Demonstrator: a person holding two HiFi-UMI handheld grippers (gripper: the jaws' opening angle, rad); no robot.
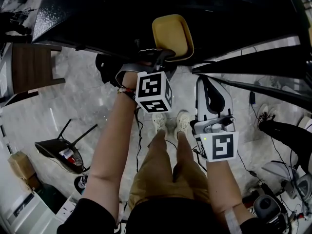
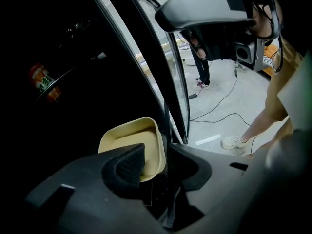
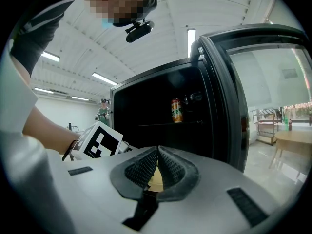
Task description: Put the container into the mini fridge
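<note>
The pale yellow container [image 1: 173,34] is at the dark opening of the black mini fridge [image 1: 146,4]. My left gripper [image 1: 163,57] is at the container's near rim. In the left gripper view the container [image 2: 131,140] has its near corner between the jaws of the left gripper [image 2: 156,162]. One pad [image 2: 124,169] is inside the container and the other stands outside and apart from its wall, so the jaws are open. My right gripper [image 1: 207,80] hangs to the right by the fridge door [image 1: 253,57]. In its own view the right gripper [image 3: 157,152] is shut, tips touching, holding nothing.
A drink can [image 3: 177,110] stands on a shelf inside the fridge, also seen as the can [image 2: 41,79] at upper left. The open glass door [image 3: 263,96] stands to the right. On the floor are a tipped chair [image 1: 63,150], cables [image 1: 273,150] and the person's feet [image 1: 170,121].
</note>
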